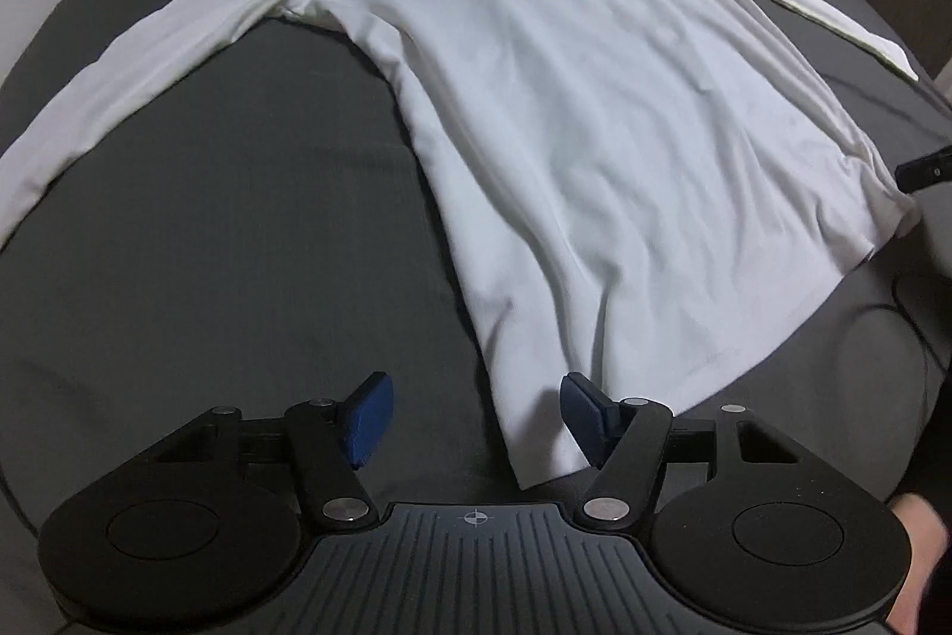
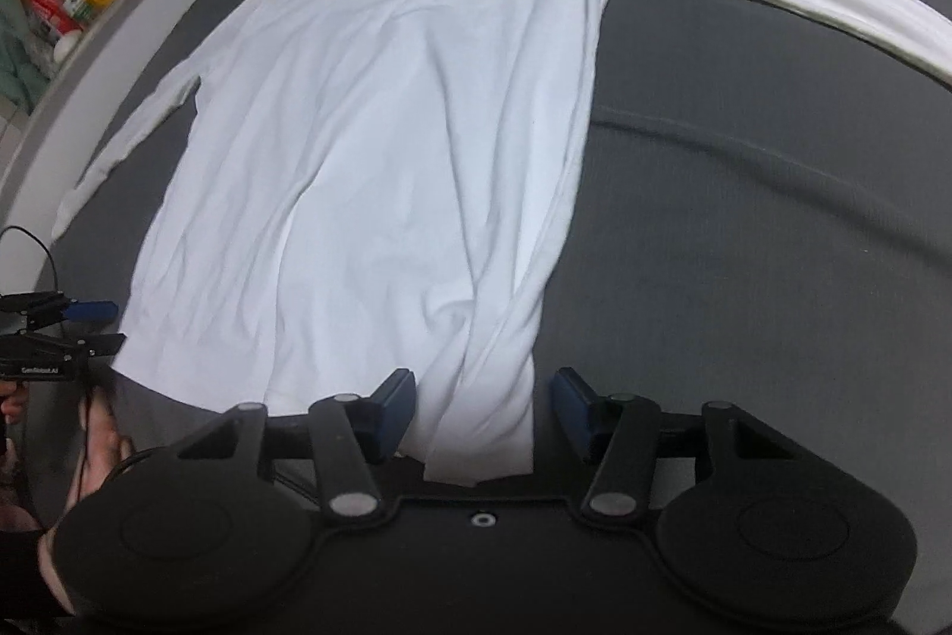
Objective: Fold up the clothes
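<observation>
White shirt [image 1: 565,111] flat, both grippers spread

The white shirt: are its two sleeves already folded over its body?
No. The shirt lies flat on the grey sheet, and both sleeves spread out to the sides.

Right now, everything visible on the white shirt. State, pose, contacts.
The white long-sleeved shirt lies spread flat on the dark grey sheet, collar far, hem near. It looks like thin knit fabric, softly creased along the body, unfolded. Both sleeves stretch outward to the sides. The left gripper is open at the near left hem corner, its right pad touching or just beside the cloth. The right gripper is open, straddling the bunched right hem corner, not yet closed on it.
</observation>
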`<state>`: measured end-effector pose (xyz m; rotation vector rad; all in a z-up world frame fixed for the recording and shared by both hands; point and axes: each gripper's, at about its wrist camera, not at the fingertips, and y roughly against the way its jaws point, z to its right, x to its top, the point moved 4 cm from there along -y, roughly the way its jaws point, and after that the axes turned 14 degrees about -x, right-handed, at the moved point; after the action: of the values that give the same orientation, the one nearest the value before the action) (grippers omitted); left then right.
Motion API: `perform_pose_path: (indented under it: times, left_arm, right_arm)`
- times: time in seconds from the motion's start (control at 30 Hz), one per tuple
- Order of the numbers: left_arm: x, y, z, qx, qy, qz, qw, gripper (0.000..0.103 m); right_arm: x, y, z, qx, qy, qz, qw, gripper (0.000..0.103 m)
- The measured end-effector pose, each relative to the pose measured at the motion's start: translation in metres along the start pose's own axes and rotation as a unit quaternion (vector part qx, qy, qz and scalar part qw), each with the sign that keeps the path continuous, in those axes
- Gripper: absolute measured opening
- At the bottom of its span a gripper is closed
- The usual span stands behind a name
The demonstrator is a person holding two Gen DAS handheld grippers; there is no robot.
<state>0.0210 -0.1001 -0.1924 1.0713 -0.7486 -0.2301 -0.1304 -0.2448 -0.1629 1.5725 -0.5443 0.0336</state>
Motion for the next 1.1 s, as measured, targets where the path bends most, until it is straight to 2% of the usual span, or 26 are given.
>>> perform_pose_path:
  times: [0.07, 0.1, 0.13, 0.17, 0.2, 0.23, 0.27, 0.3, 0.47, 0.53, 0.67, 0.73, 0.83, 0.93, 1.0, 1.1]
  left_arm:
    - [-0.001, -0.004, 0.000, -0.002, 0.000, 0.002, 1.0000, 0.057]
    - [0.001, -0.004, 0.001, -0.003, 0.000, 0.003, 1.0000, 0.051]
    - [0.002, -0.004, 0.001, -0.003, 0.001, 0.005, 1.0000, 0.044]
    - [0.004, -0.004, 0.001, -0.004, 0.001, 0.007, 1.0000, 0.034]
    - [0.005, -0.004, 0.002, -0.005, 0.001, 0.008, 1.0000, 0.027]
    - [0.005, -0.002, 0.001, -0.013, 0.007, 0.009, 0.9999, 0.022]
    - [0.003, 0.000, 0.000, -0.023, 0.015, 0.009, 0.9996, 0.010]
    - [0.002, 0.002, 0.000, -0.028, 0.014, 0.007, 0.9995, 0.002]
    - [0.000, 0.011, 0.003, -0.040, -0.001, 0.001, 0.9992, 0.000]
    - [0.004, 0.021, 0.004, -0.039, -0.008, 0.002, 0.9992, 0.000]
    - [0.018, 0.062, 0.002, -0.032, -0.025, 0.007, 0.9992, 0.000]
    - [0.023, 0.084, -0.004, -0.034, -0.016, 0.000, 0.9993, 0.000]
    - [0.016, 0.084, -0.008, -0.029, -0.015, -0.024, 0.9992, 0.000]
    - [0.002, 0.050, -0.007, -0.027, -0.011, -0.061, 0.9977, 0.000]
    - [-0.007, 0.029, -0.005, -0.019, -0.021, -0.080, 0.9964, 0.000]
    - [-0.014, 0.012, -0.003, -0.001, -0.037, -0.088, 0.9954, 0.000]
  right_arm:
    - [-0.004, -0.003, -0.008, -0.014, 0.018, -0.007, 1.000, 0.034]
    - [-0.006, -0.002, -0.010, -0.026, 0.026, -0.008, 0.999, 0.031]
    - [-0.006, -0.001, -0.010, -0.039, 0.030, -0.007, 0.999, 0.022]
    - [-0.005, 0.002, -0.008, -0.046, 0.030, -0.005, 0.998, 0.017]
    - [-0.004, 0.005, -0.006, -0.050, 0.028, -0.002, 0.998, 0.016]
    - [-0.003, 0.009, -0.002, -0.055, 0.026, 0.003, 0.998, 0.008]
    - [-0.001, 0.011, 0.003, -0.059, 0.021, 0.004, 0.998, 0.006]
    - [0.000, 0.013, 0.008, -0.062, 0.015, 0.004, 0.998, 0.006]
    - [0.008, 0.011, 0.038, -0.033, -0.037, -0.029, 0.998, 0.004]
    - [0.010, 0.015, 0.046, 0.004, -0.063, -0.048, 0.997, 0.004]
    - [0.018, 0.054, 0.060, 0.066, -0.084, -0.049, 0.993, 0.003]
    - [0.019, 0.073, 0.065, 0.078, -0.074, -0.046, 0.993, 0.003]
    - [0.009, 0.056, 0.065, 0.052, -0.051, -0.082, 0.994, 0.003]
    - [-0.005, 0.012, 0.058, 0.021, -0.029, -0.136, 0.990, 0.003]
    - [-0.010, -0.009, 0.051, -0.002, -0.004, -0.156, 0.988, 0.003]
    - [-0.011, -0.012, 0.046, -0.006, 0.005, -0.163, 0.987, 0.003]
